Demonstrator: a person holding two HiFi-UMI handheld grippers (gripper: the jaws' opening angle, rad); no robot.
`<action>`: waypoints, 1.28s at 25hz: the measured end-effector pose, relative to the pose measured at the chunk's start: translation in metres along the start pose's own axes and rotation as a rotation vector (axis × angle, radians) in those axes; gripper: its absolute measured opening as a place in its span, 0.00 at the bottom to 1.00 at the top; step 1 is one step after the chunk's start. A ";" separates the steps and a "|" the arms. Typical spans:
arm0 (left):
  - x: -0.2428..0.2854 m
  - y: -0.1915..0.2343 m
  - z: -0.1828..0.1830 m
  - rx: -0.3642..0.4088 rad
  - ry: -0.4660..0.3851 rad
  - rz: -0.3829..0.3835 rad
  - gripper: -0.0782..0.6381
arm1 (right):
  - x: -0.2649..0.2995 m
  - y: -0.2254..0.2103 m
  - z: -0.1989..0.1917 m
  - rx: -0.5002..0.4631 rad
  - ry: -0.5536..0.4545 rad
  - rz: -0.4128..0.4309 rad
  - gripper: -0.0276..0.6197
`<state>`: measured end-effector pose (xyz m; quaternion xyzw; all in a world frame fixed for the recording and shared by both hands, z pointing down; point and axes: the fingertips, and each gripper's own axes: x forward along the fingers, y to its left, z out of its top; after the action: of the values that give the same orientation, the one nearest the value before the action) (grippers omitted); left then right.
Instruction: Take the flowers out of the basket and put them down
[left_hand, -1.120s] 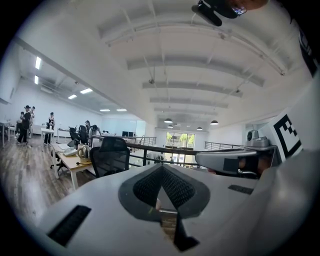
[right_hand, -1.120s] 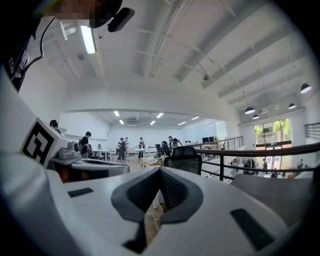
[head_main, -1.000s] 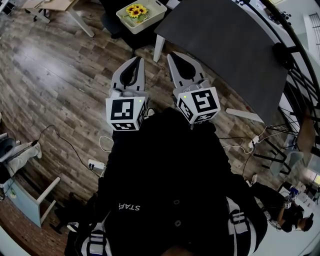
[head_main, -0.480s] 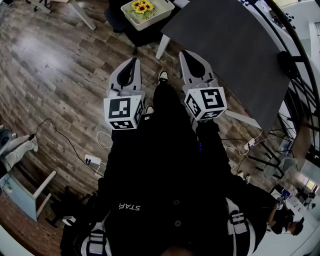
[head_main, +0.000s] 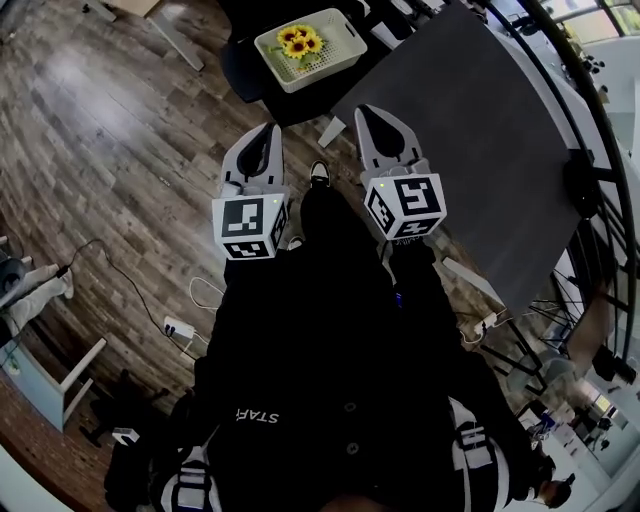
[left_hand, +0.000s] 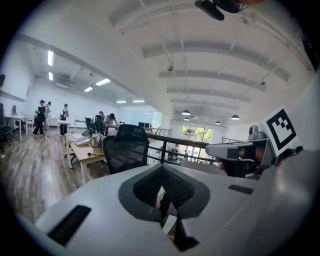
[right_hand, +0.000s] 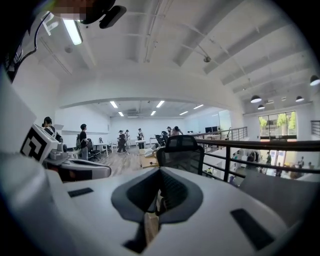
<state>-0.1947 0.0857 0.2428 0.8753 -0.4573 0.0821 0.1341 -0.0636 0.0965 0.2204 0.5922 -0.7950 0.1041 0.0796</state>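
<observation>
Yellow flowers (head_main: 300, 41) at twelve o'clock look light, crushable, best pinched by stems; left gripper (head_main: 271, 130) and right gripper (head_main: 363, 111) are closed, empty.

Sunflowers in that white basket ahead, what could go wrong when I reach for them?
1. The left gripper and the right gripper both have their jaws together and empty. Unopened, they would shove the sunflowers rather than grip them.
2. The grey table has a corner right beside the white basket, so the right gripper may knock it.
3. A power strip lies on the floor to your left and is a possible trip hazard.
</observation>
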 end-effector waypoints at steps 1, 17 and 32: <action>0.015 0.003 0.003 -0.004 0.003 0.005 0.11 | 0.014 -0.007 0.003 -0.005 0.008 0.012 0.06; 0.185 0.031 -0.008 -0.064 0.071 0.095 0.11 | 0.160 -0.097 -0.021 0.004 0.147 0.149 0.06; 0.286 0.107 -0.163 -0.164 0.291 0.131 0.11 | 0.291 -0.122 -0.212 -0.006 0.437 0.148 0.06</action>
<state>-0.1239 -0.1451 0.4913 0.8085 -0.4944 0.1790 0.2643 -0.0296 -0.1513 0.5062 0.4955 -0.8004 0.2332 0.2440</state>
